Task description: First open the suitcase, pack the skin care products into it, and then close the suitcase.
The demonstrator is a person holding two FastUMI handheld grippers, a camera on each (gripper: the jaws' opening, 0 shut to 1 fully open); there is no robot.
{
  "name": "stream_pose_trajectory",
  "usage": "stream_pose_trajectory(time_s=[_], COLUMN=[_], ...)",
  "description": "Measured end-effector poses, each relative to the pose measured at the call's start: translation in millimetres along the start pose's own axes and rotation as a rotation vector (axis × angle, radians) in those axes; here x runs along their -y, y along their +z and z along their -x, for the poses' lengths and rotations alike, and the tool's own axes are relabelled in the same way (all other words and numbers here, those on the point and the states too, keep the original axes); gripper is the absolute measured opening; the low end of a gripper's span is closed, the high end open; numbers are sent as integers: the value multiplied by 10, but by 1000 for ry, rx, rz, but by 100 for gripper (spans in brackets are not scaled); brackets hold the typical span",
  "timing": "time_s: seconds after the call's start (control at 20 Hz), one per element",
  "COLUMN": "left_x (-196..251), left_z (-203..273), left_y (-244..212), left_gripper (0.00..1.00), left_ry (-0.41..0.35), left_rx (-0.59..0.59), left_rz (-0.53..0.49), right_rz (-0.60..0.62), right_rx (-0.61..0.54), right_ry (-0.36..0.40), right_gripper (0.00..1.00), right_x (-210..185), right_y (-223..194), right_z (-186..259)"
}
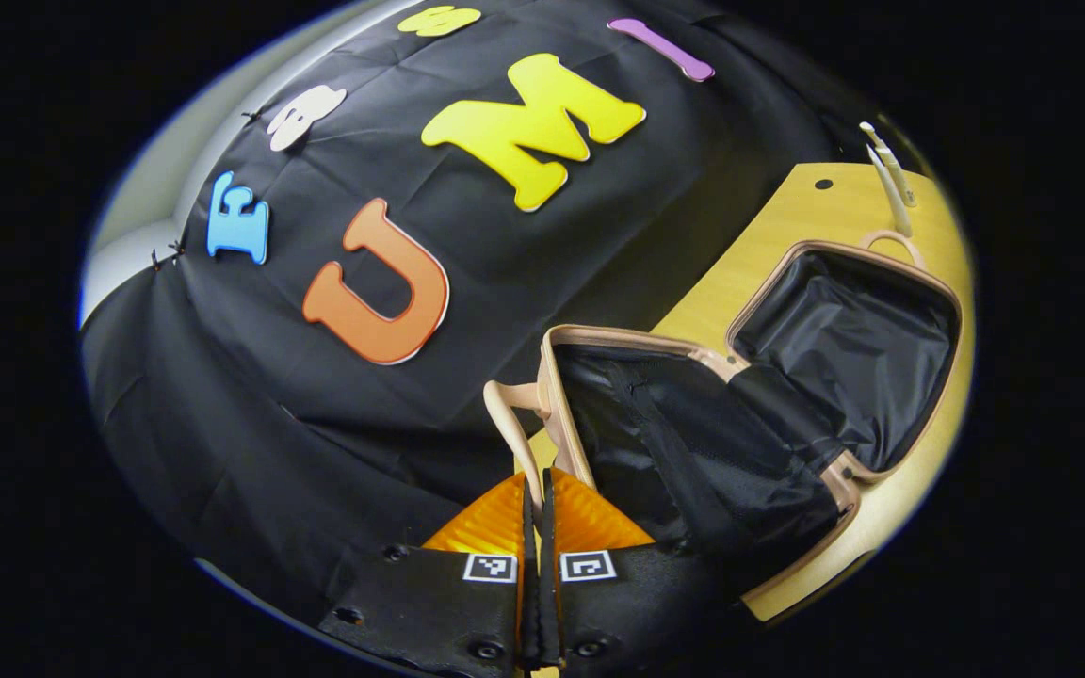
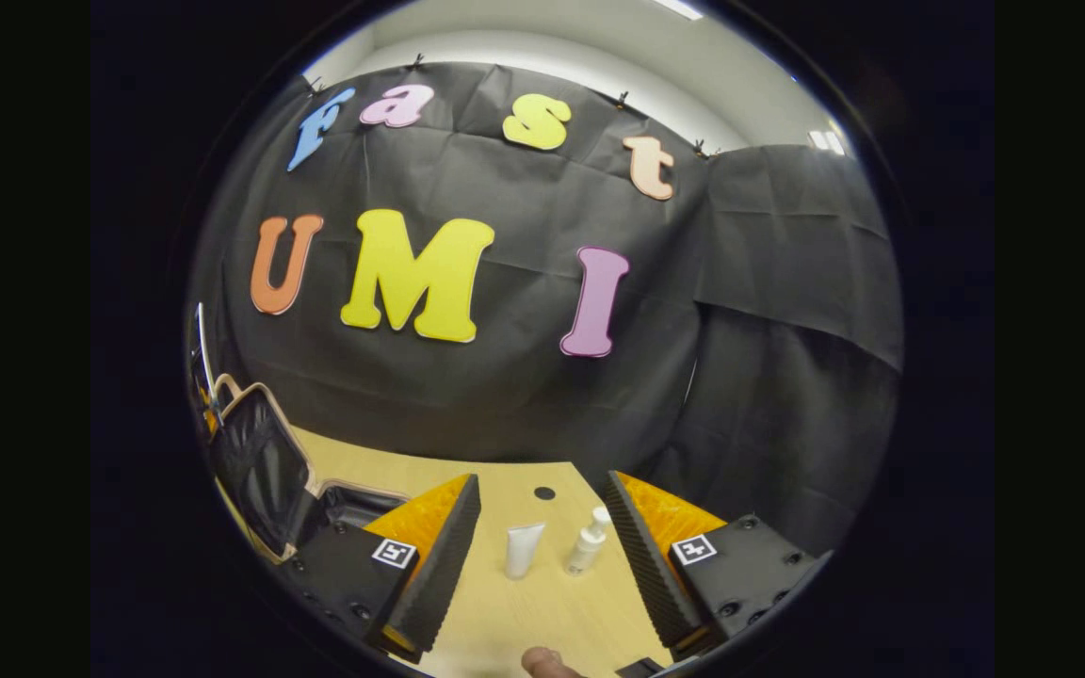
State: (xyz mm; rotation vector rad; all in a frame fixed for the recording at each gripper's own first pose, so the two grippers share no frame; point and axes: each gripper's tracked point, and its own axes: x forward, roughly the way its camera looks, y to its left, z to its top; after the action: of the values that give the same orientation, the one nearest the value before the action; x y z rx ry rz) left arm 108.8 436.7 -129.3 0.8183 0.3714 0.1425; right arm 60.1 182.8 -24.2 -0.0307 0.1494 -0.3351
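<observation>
On the wooden bench (image 2: 505, 621) our suitcase (image 1: 769, 395) lies open at its left edge, so we bring the wide-open right gripper (image 2: 542, 556) toward the tube (image 2: 523, 549) and pump bottle (image 2: 588, 544), left gripper (image 1: 537, 527) closed empty.

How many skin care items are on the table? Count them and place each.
2, both on the table between the right gripper's open fingers: a tube standing on the left, a pump bottle just right of it. Others may sit outside the frame.
</observation>
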Motion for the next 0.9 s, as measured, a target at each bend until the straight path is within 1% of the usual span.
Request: stream_pose_trajectory(time_s=[0.05, 0.15, 0.3, 0.4, 0.6, 0.85, 0.9], left_x=[17, 95, 354, 522, 712, 874, 869], left_z=[-55, -200, -369, -440, -557, -641, -676], left_y=[-132, -474, -986, -1266, -1452, -1665, -1642], left_gripper=[3, 3, 3, 3, 3, 5, 7], left_ry=[-10, -55, -155, -217, -276, -329, -331], left_rx=[-27, -76, -168, -201, -195, -227, -197], left_rz=[25, 97, 217, 293, 385, 442, 463], right_rz=[8, 18, 38, 45, 65, 100, 105], right_rx=[-8, -18, -23, -35, -67, -86, -88], right_ry=[3, 7, 12, 16, 18, 41, 52], right_gripper=[80, 80, 80, 80, 80, 79, 80], right_x=[-13, -39, -65, -80, -68, -48, -41], right_y=[-19, -54, -79, -115, -235, -318, -343], right_z=[6, 21, 32, 49, 108, 186, 199])
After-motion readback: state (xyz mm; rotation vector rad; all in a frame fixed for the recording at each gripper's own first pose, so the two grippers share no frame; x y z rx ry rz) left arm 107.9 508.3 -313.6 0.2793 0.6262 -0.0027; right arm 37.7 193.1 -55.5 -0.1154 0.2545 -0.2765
